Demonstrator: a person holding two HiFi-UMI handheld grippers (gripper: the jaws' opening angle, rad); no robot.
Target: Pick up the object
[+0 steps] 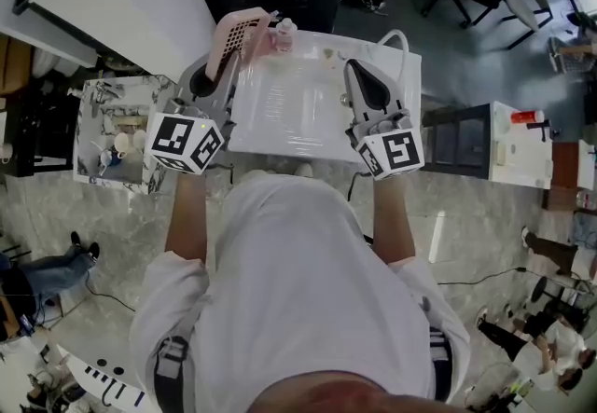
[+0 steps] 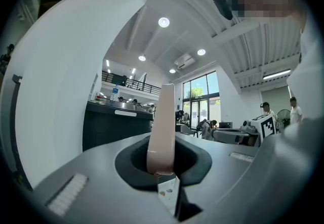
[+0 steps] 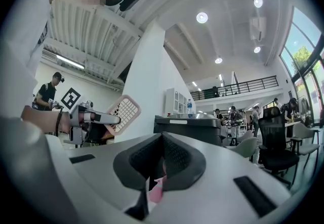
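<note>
Lifting stage, by my reading: object off white table (image 1: 308, 117), held over its far-left corner.
- Pink perforated object (image 1: 244, 32): flat panel, grid of holes, raised rim; rigid plastic by look; edge-on in left gripper view.
- Left gripper (image 2: 163, 165): jaws clamped on panel's lower edge.
- Right gripper (image 3: 162, 139): jaws together, nothing clamped that I can make out.
- Next move calls for steady carry and firm grip; I judge thin edge could pivot between pads.

White short-sleeved T-shirt (image 1: 298, 295)
</note>
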